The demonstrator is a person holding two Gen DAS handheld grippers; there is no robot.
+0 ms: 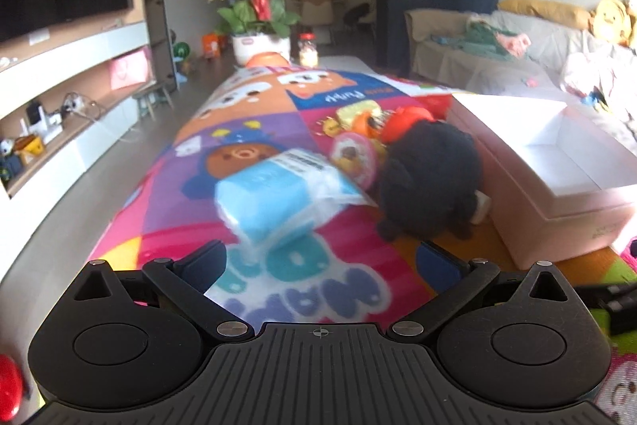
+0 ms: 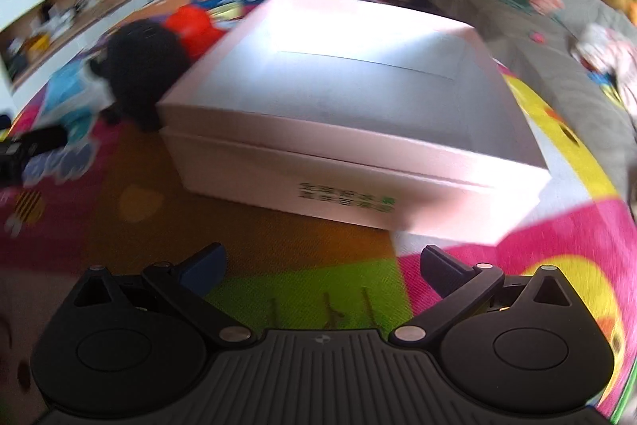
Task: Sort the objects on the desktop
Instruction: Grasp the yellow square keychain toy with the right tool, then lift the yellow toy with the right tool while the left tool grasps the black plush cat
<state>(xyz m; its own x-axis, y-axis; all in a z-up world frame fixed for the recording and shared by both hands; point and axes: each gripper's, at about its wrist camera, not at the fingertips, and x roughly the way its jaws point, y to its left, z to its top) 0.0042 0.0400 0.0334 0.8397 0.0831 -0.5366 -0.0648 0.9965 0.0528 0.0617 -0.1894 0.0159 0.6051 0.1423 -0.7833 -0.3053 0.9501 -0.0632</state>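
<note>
Left, your left tool (image 1: pixel 322 261) hangs wide open and holds nothing, above the bright cartoon mat (image 1: pixel 254 106) covering the tabletop; a blue wrapped packet (image 1: pixel 274 194) lies just ahead of its fingers, beside a black plush toy (image 1: pixel 430 178) that touches the open white box (image 1: pixel 557 162); small toys (image 1: pixel 358 134), one red, cluster behind the plush; right, your right tool (image 2: pixel 322 265) is likewise wide open and holds nothing, facing the white box (image 2: pixel 358 130), with the black plush toy (image 2: pixel 147 66) at its far left corner.
</note>
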